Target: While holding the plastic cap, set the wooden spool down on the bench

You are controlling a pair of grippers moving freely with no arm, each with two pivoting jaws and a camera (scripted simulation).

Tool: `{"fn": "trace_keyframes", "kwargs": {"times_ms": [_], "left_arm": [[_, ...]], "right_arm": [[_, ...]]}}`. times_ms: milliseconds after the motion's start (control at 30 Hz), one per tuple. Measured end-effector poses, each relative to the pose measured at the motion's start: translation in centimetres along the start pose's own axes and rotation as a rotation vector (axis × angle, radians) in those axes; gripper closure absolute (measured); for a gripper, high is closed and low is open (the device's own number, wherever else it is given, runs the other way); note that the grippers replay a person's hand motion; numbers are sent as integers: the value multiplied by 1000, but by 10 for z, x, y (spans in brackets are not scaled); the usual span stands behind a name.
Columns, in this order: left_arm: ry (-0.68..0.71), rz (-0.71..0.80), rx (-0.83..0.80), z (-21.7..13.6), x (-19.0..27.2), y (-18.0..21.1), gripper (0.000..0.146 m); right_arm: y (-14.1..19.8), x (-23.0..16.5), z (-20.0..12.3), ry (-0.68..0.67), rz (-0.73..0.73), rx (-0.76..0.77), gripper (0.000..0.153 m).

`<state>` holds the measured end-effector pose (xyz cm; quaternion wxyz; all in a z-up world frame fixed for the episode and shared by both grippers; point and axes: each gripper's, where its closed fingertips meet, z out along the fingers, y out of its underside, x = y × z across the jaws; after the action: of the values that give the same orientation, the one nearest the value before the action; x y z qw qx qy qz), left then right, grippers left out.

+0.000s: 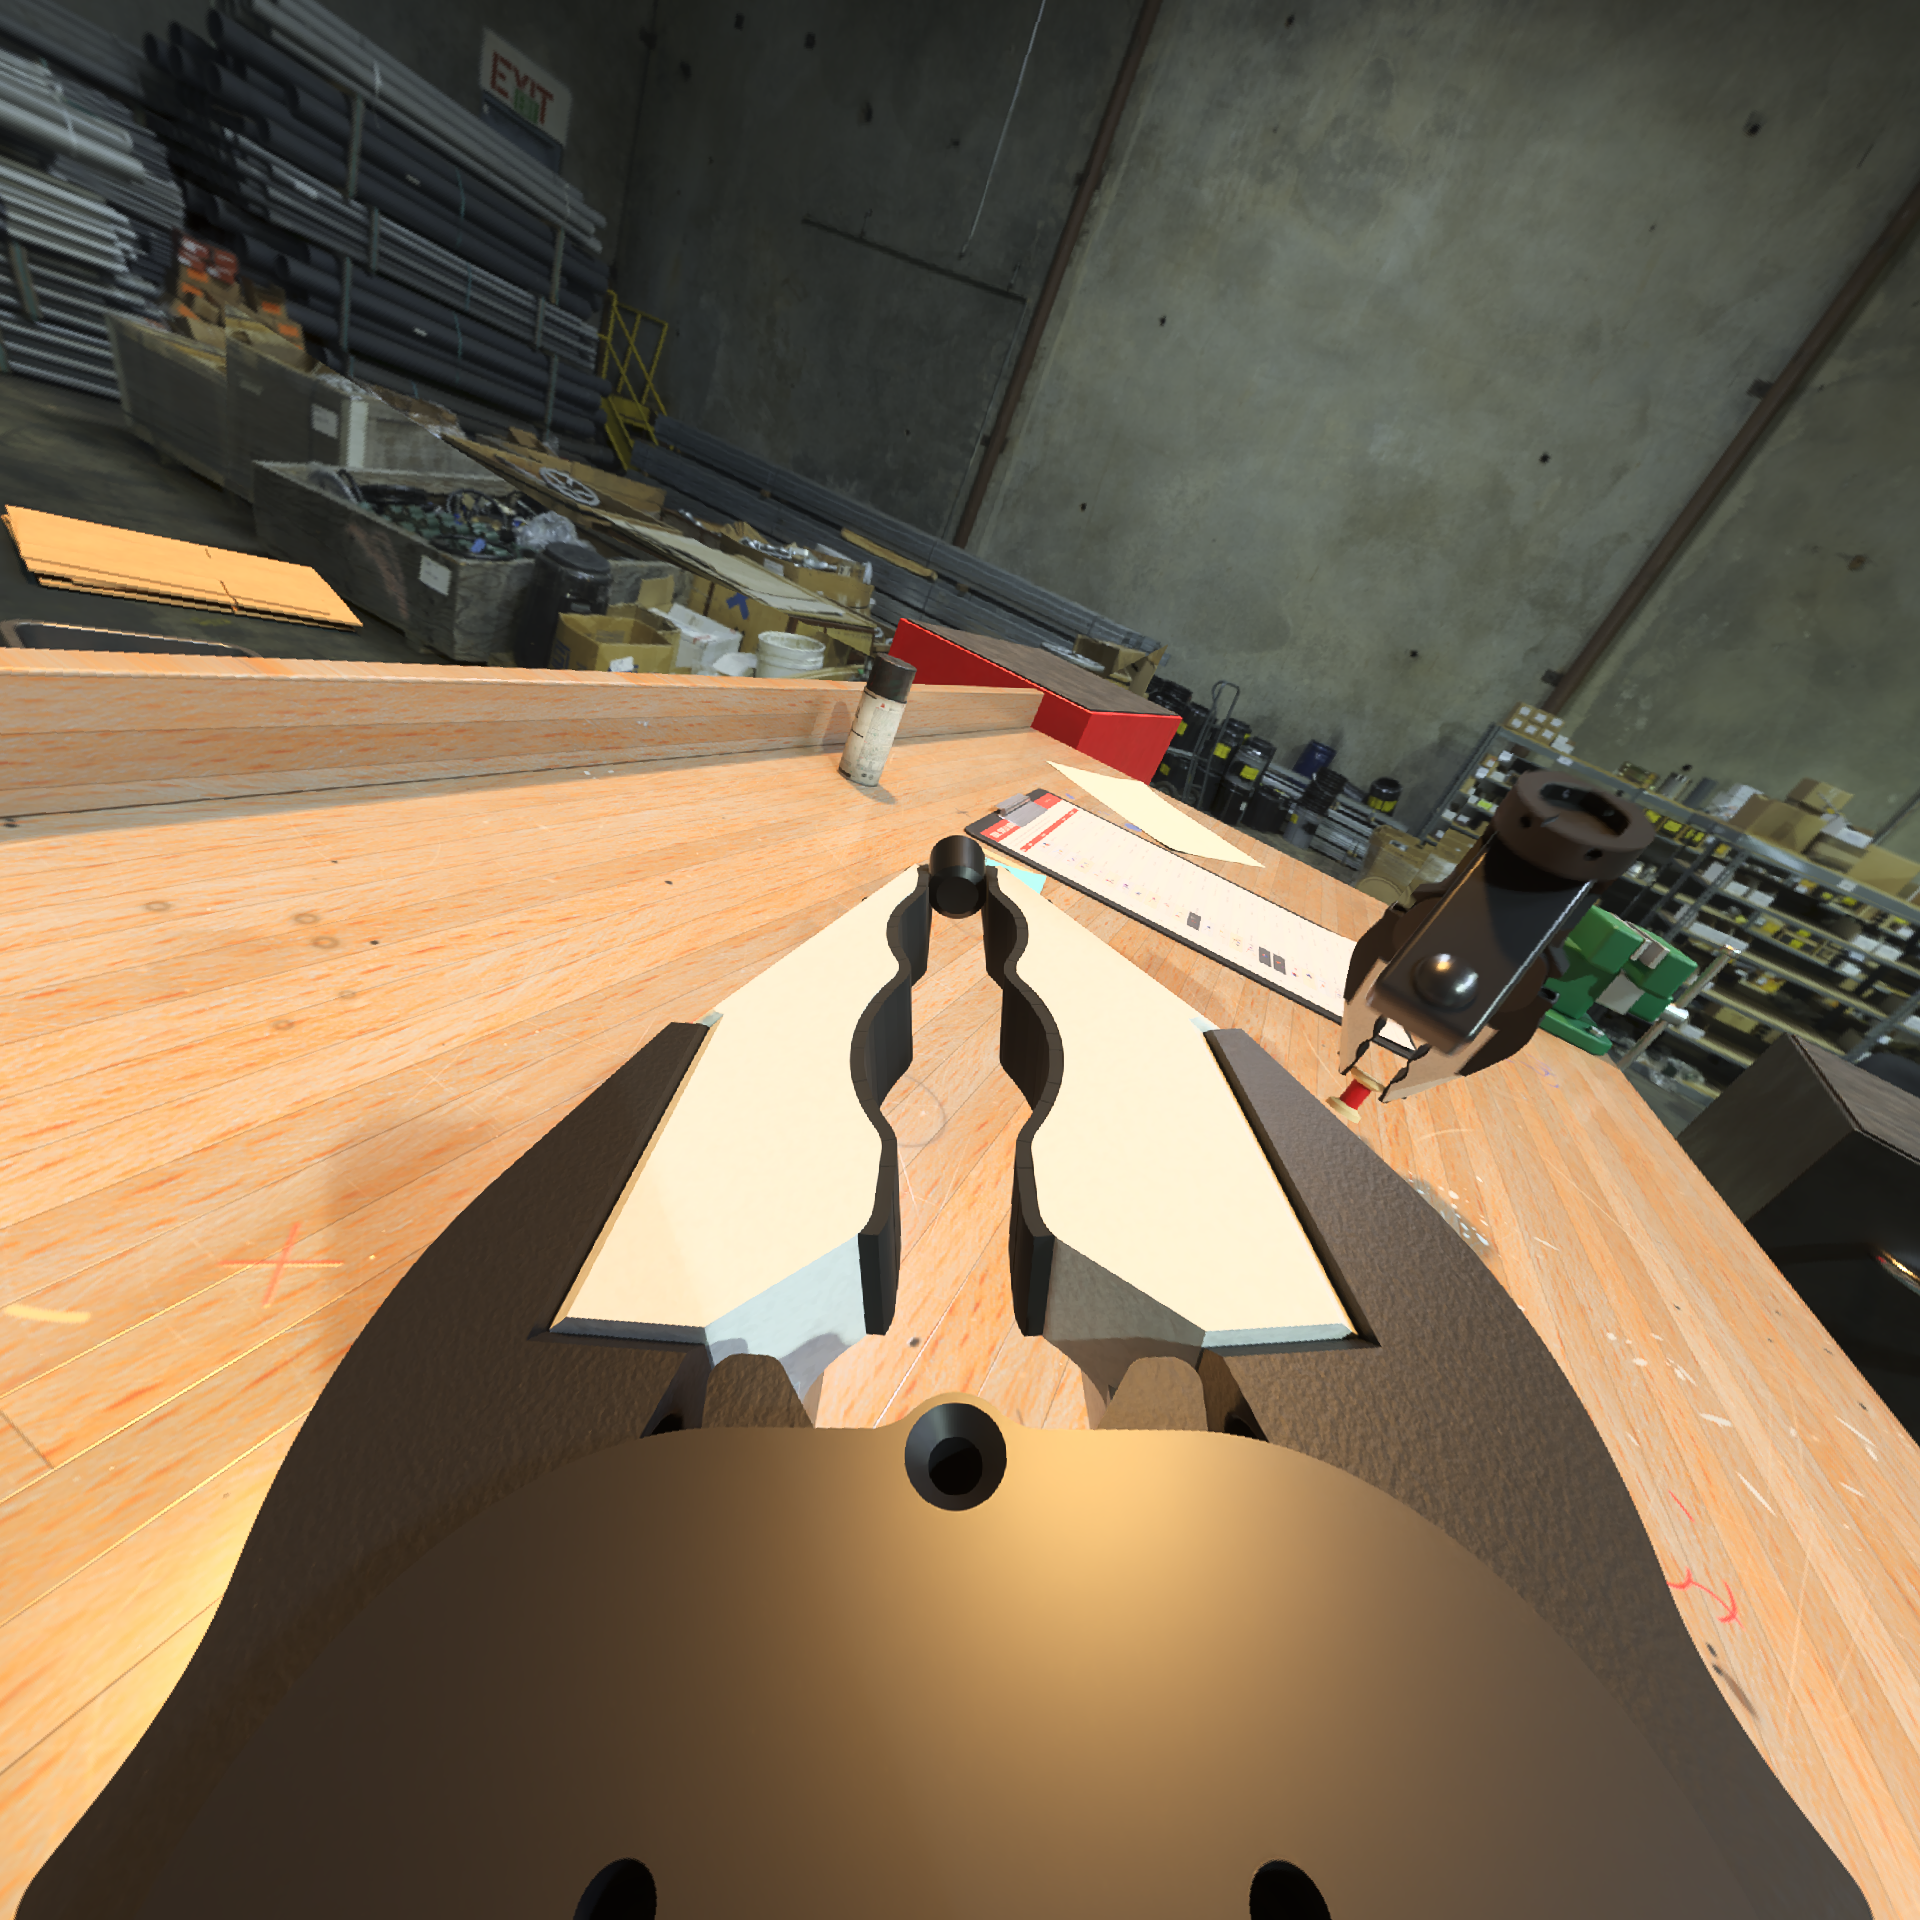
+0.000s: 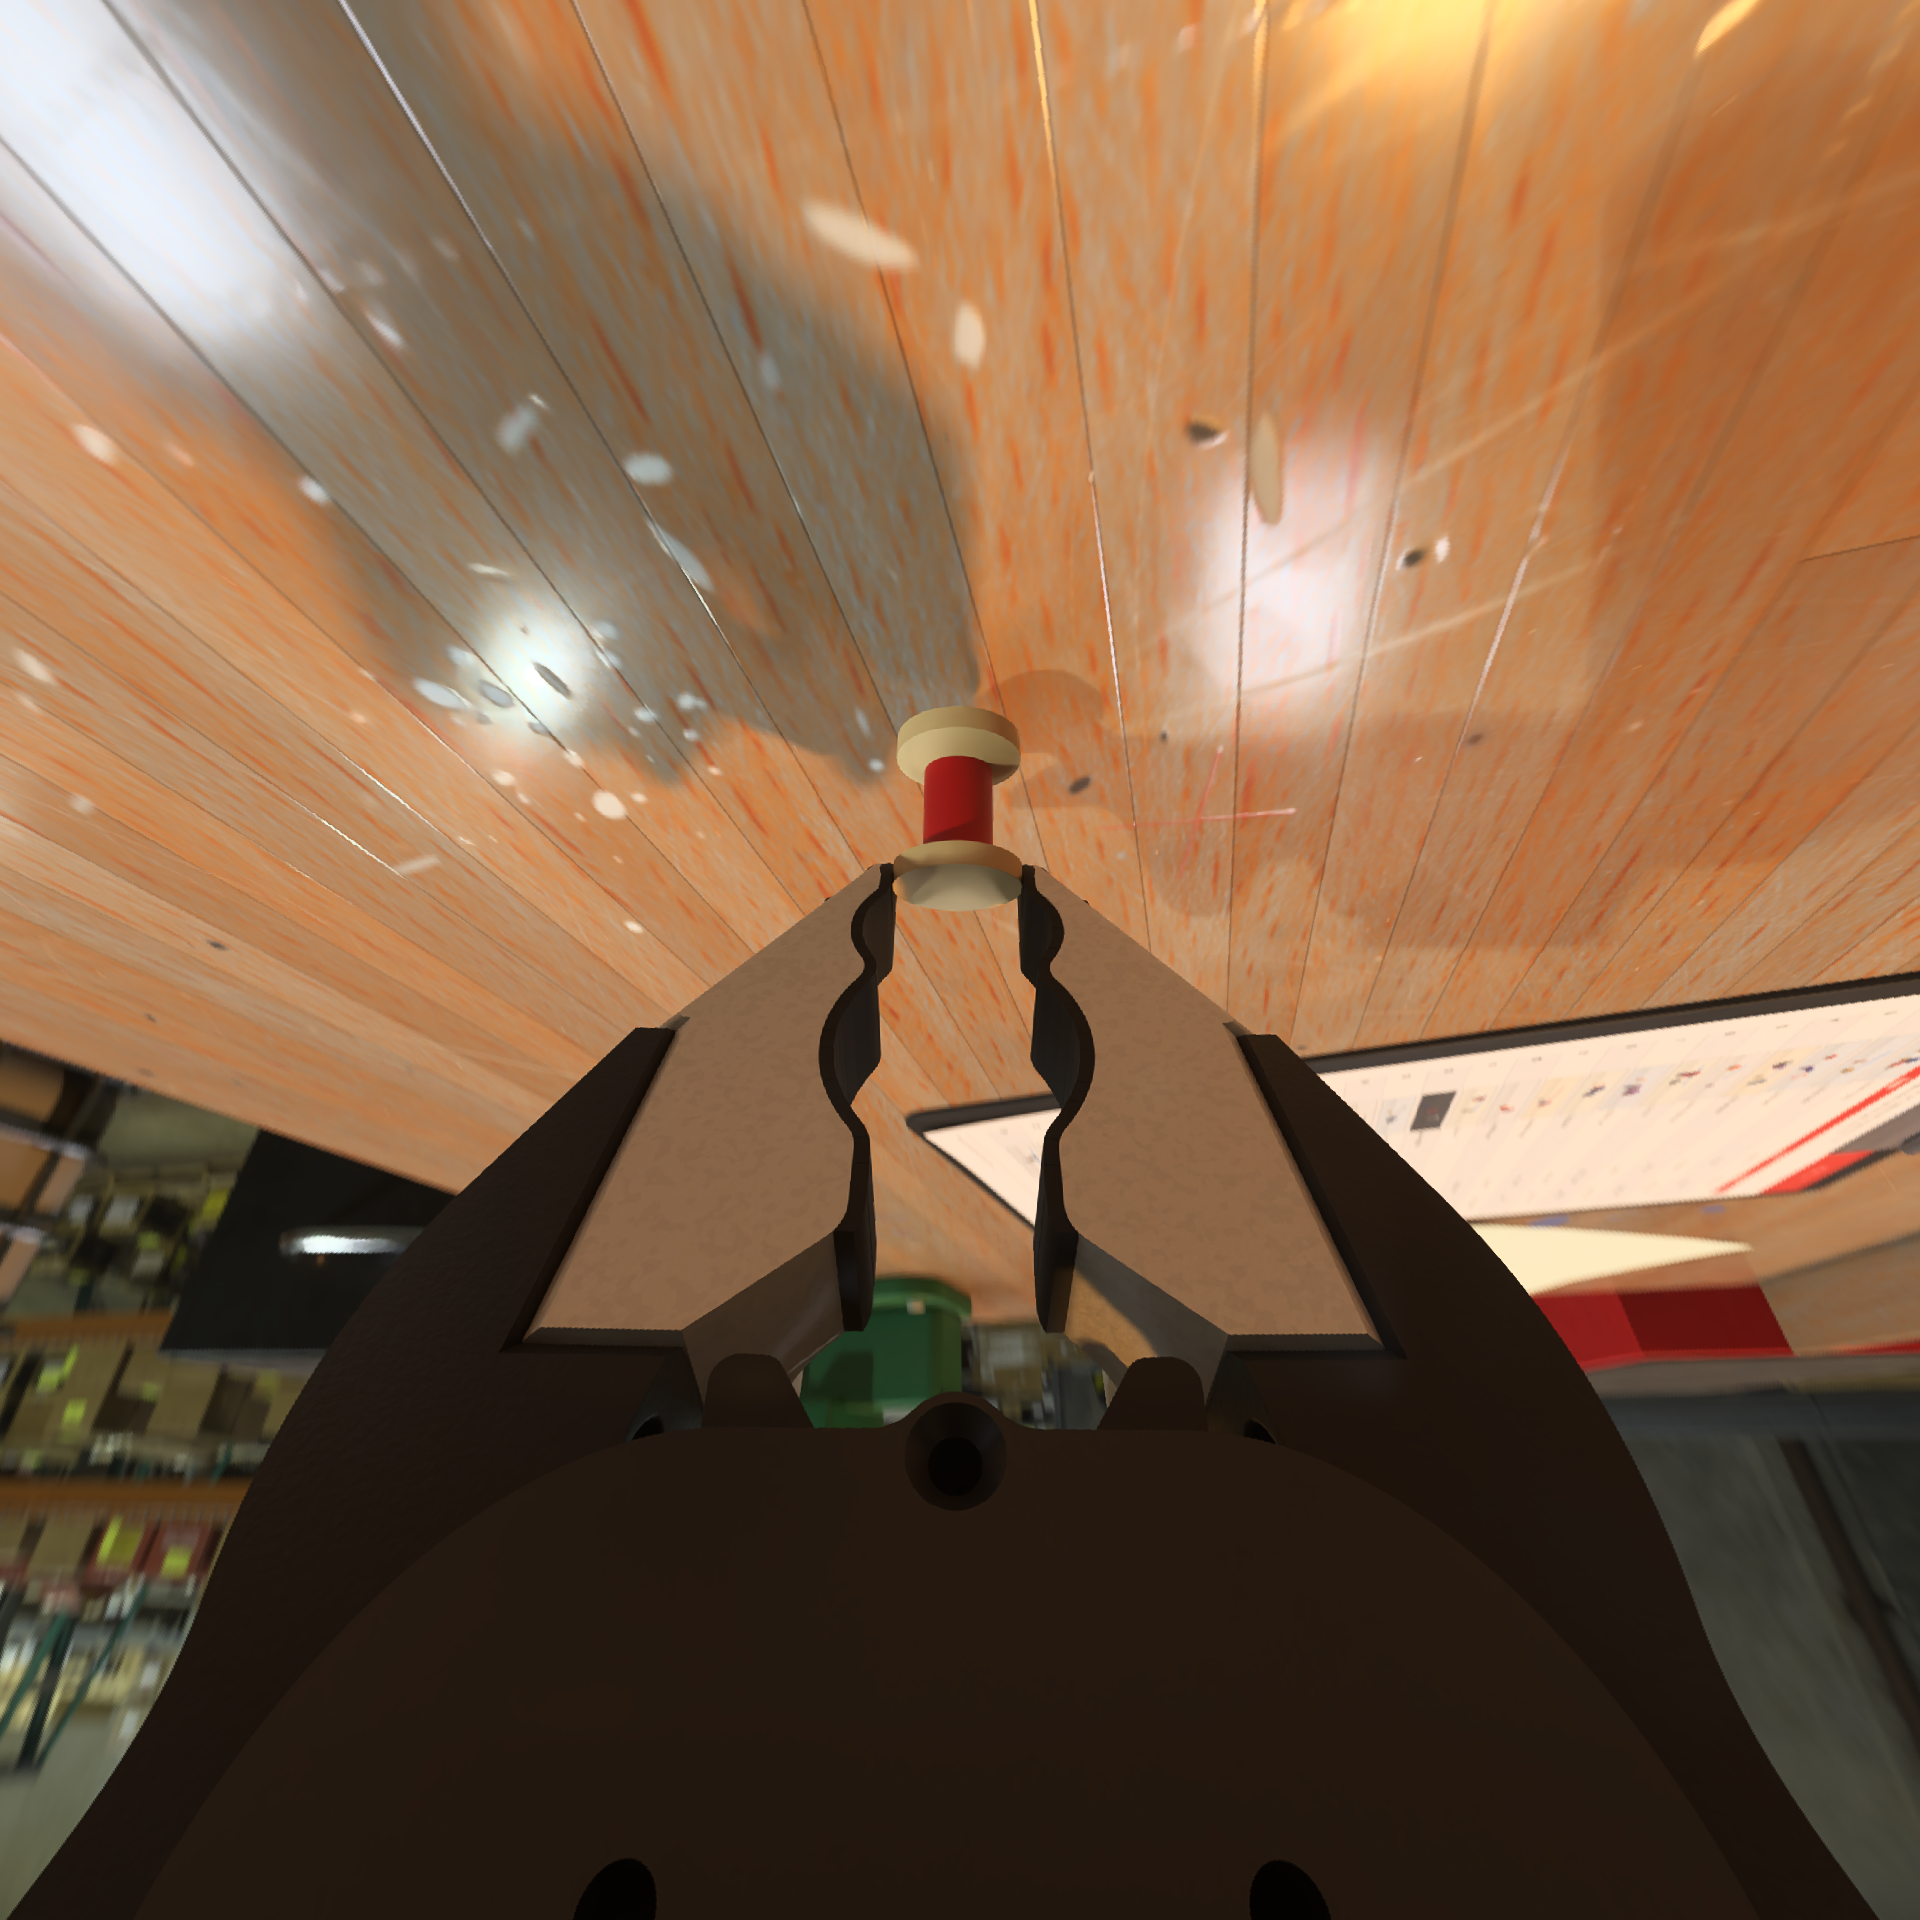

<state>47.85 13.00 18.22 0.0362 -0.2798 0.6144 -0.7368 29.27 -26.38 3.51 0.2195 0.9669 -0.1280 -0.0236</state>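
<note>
A: A concrete-walled warehouse with pipe racks is seen behind a long wooden bench (image 1: 436,997). What is laid on it?

B: A clipboard (image 1: 1164,904) with a printed sheet is laid flat, with a red box (image 1: 1049,696) at the far edge and a spray can (image 1: 875,736) stood upright near the back rail.

A: And the grippers?

B: The left gripper (image 1: 956,896) is narrowed onto the black plastic cap (image 1: 956,875), pinched at the fingertips above the bench. The right gripper (image 2: 958,883) is closed on the near flange of the wooden spool (image 2: 958,805), wound with red thread; whether its far flange touches the bench cannot be told.
</note>
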Motion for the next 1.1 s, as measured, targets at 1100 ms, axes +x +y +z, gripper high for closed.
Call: {"fn": "trace_keyframes", "kwargs": {"times_ms": [1100], "left_arm": [[-5,-12,-20,1,-6,5,137]], "right_arm": [[15,4,18,54,-76,-172,118]]}}
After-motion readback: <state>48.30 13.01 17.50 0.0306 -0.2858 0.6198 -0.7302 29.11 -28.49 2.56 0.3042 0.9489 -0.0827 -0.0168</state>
